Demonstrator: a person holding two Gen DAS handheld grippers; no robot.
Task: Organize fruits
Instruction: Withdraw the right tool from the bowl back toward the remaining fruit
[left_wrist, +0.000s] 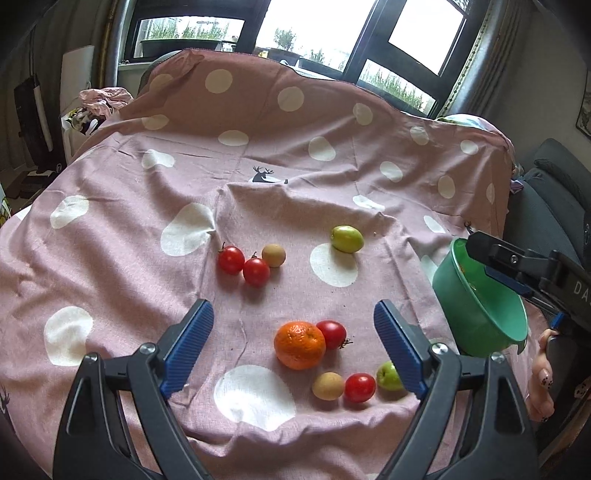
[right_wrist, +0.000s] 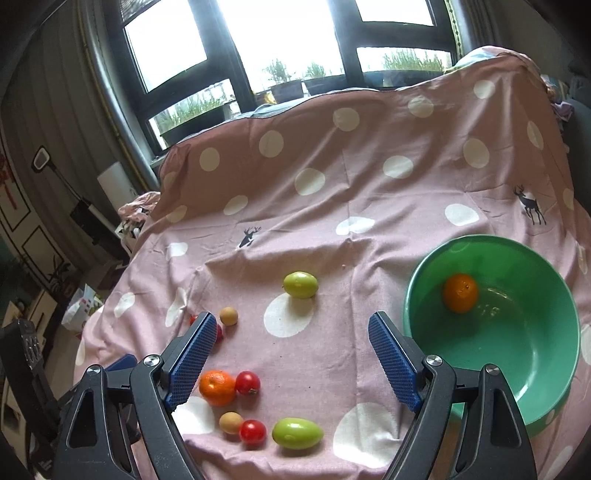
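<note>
A green bowl (right_wrist: 517, 354) stands at the right on the pink spotted cloth (right_wrist: 369, 206) and holds one orange (right_wrist: 460, 292); it also shows in the left wrist view (left_wrist: 476, 317). My left gripper (left_wrist: 293, 349) is open and empty above a loose orange (left_wrist: 299, 345) and a red tomato (left_wrist: 331, 333). A tan fruit (left_wrist: 328, 386), another tomato (left_wrist: 359, 387) and a green fruit (left_wrist: 388, 376) lie nearer. Two tomatoes (left_wrist: 243, 266), a tan fruit (left_wrist: 273, 255) and a green fruit (left_wrist: 346, 239) lie farther off. My right gripper (right_wrist: 291, 358) is open and empty left of the bowl.
The cloth rises over a hump at the back, below the windows (right_wrist: 280, 44). A dark chair (left_wrist: 554, 192) stands at the right. Clothes and bags (left_wrist: 96, 107) lie at the left beyond the cloth's edge.
</note>
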